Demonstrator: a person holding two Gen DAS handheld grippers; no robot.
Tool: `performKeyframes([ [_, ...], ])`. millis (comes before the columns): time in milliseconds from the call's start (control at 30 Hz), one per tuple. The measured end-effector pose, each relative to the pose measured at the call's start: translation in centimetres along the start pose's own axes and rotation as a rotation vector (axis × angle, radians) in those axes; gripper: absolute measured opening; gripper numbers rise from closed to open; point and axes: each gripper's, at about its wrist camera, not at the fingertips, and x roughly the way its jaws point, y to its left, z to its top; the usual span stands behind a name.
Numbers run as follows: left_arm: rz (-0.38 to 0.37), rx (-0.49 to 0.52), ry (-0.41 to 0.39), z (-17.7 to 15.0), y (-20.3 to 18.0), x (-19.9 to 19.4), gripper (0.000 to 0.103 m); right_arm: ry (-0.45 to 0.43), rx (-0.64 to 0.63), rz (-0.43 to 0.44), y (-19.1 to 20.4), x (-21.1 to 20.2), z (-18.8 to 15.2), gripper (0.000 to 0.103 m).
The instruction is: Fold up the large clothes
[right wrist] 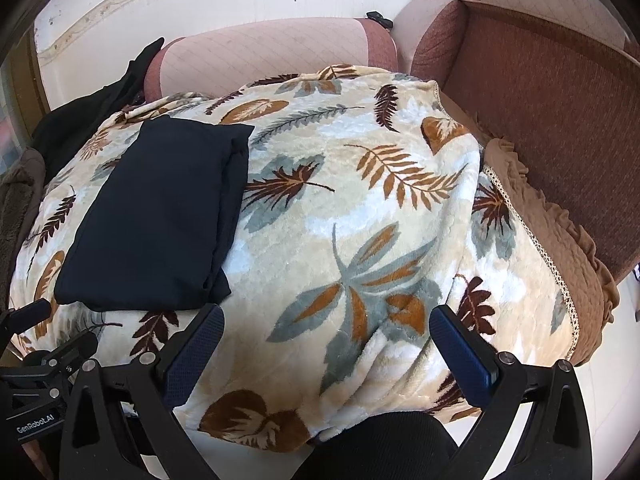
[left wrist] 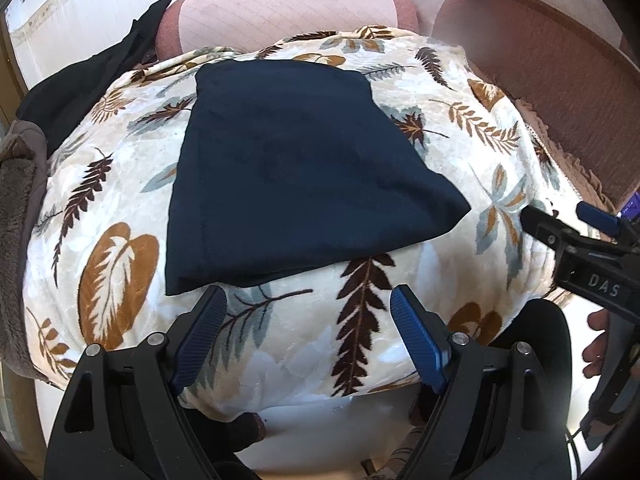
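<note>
**A:** State the position of the workpiece.

**B:** The dark navy garment [left wrist: 288,172] lies folded into a compact, layered rectangle on the leaf-print blanket [left wrist: 360,300], which covers the seat of a pink-and-brown sofa [left wrist: 540,60]. Stacked fold edges show along its right side in the right wrist view.

**A:** Left gripper status?

**B:** The left gripper [left wrist: 308,332] has its blue-padded fingers spread wide. Nothing is between them; the tips sit just short of the garment's near edge, over bare blanket.

**A:** Right gripper status?

**B:** The right gripper [right wrist: 328,344] is likewise spread wide with nothing between its fingers, positioned over the blanket to the right of the garment (apart from the cloth, no contact visible).

**A:** Adjacent items?

**B:** A black cloth [left wrist: 88,80] is draped at the far left beside the sofa backrest, and a grey fleece item [left wrist: 16,220] lies at the left edge.
</note>
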Motion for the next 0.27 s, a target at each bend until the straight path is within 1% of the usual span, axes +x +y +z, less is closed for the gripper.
performKeyframes([
  [100,-0.029,-0.006,0.012,0.12,-0.43,-0.08,0.084,0.006,0.005,0.0,-0.15,0.19,-0.02,0.103],
  [267,-0.046,-0.014,0.027,0.22,-0.91,-0.05,0.084,0.007,0.008,-0.004,-0.42,0.27,0.0,0.103],
])
